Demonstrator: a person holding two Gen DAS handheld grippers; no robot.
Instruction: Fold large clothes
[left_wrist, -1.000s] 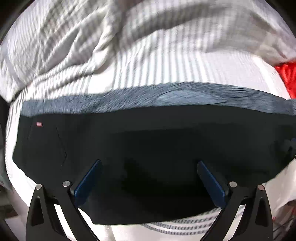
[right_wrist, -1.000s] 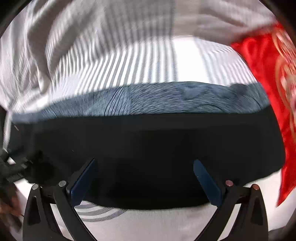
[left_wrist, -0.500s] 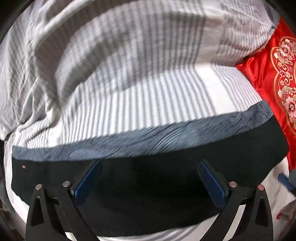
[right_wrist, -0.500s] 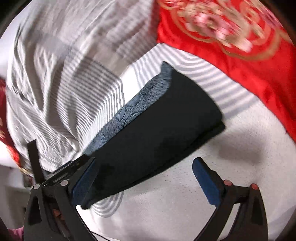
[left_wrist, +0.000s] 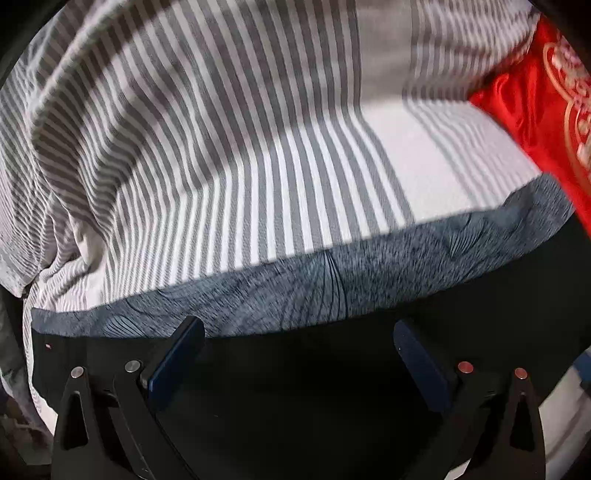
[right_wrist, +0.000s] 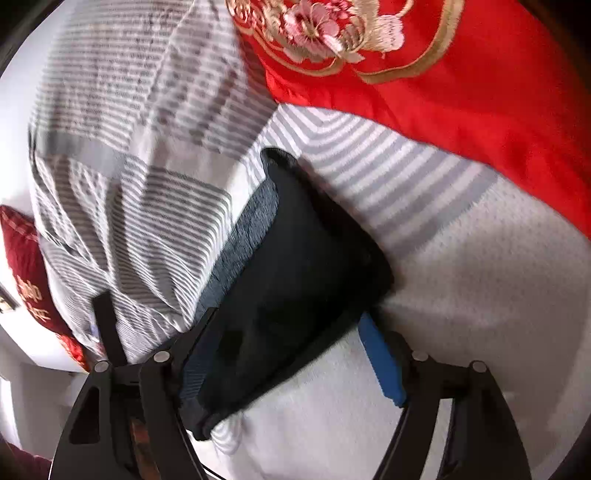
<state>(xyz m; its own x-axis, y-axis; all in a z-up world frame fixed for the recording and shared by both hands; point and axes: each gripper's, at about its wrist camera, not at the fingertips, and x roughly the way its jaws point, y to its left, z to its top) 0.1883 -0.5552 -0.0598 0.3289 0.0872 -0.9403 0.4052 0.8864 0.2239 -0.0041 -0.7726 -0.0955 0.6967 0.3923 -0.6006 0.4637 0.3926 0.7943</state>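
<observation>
A folded dark garment (left_wrist: 295, 387) with a grey-blue patterned inner band (left_wrist: 332, 288) lies on the striped bed sheet (left_wrist: 258, 166). My left gripper (left_wrist: 297, 350) is open and empty, its blue pads hovering over the garment's black top layer. In the right wrist view the same folded garment (right_wrist: 295, 288) lies as a narrow strip running away from me. My right gripper (right_wrist: 291, 350) is open and empty above the garment's near part, with the right pad (right_wrist: 380, 362) over the white sheet beside it.
A red embroidered pillow (right_wrist: 424, 81) lies beyond the garment's right end and also shows in the left wrist view (left_wrist: 546, 122). A rumpled grey-striped quilt (right_wrist: 129, 129) lies behind. A dark red cushion (right_wrist: 26, 266) sits at the far left.
Both grippers have pulled back and up from the folded garment. The right gripper has swung round, so the garment now runs lengthwise away from it. The garment lies still.
</observation>
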